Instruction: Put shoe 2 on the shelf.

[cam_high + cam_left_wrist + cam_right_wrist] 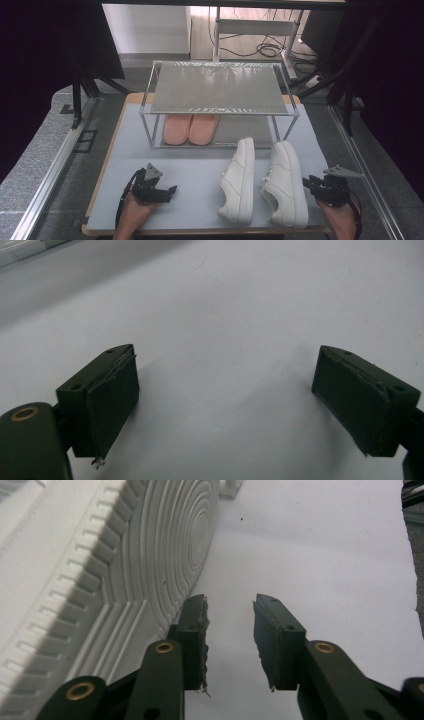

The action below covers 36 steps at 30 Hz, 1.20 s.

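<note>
Right gripper (311, 184) sits at the heel end of the right white sneaker (286, 182) — sole facing it, long axis running away toward the shoe rack (218, 110). Jaws narrowed, nothing between the pads. Left gripper (167, 192) wide open over bare mat (200, 170), well apart — right hand is the nearer one.

Two sneakers (262, 182) lie on their sides at the desk's (195, 170) front right; behind them stands a rack (218, 100), with what seem to be slippers (190, 129) on its lower shelf.
</note>
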Tool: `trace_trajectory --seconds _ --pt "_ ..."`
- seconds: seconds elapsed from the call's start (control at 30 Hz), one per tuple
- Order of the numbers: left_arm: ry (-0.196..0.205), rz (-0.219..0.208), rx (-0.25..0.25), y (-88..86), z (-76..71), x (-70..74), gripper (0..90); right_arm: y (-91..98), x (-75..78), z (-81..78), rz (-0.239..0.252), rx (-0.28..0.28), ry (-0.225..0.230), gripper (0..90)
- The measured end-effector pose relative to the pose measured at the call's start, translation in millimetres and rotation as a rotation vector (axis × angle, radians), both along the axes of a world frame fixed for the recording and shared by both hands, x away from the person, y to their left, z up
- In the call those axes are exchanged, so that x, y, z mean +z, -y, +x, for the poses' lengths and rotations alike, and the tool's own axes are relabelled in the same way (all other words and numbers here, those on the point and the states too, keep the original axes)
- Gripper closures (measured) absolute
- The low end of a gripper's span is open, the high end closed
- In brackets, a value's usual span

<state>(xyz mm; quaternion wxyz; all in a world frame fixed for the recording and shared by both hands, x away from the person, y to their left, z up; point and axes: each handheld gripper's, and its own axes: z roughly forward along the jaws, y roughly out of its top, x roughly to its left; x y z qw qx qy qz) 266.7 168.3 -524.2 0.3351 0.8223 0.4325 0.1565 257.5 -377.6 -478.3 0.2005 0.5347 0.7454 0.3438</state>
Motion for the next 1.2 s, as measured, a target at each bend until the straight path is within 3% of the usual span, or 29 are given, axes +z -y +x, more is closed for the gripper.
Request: trace_trajectory --seconds 0.13,0.37,0.57,0.93,1.2 --pt "0.0 0.004 -0.002 -0.1 -0.1 0.1 11.5 0.5 7.0 -0.6 0.035 0.022 -0.004 76.9" --pt "0.001 0.003 -0.002 0.0 -0.2 0.0 11.6 -3.8 19.5 0.6 0.032 0.066 0.013 83.0" --pt "0.001 0.004 -0.001 0.1 -0.2 0.0 11.7 -7.8 40.9 -1.2 0.042 0.083 0.035 90.0" --pt "0.002 0.004 -0.001 0.1 -0.3 0.0 11.7 -21.6 59.9 -4.4 0.064 0.148 0.029 90.0" --pt "0.003 0.001 0.001 0.3 -0.4 -0.2 11.7 -33.3 56.7 -3.0 0.068 0.191 0.014 90.0"
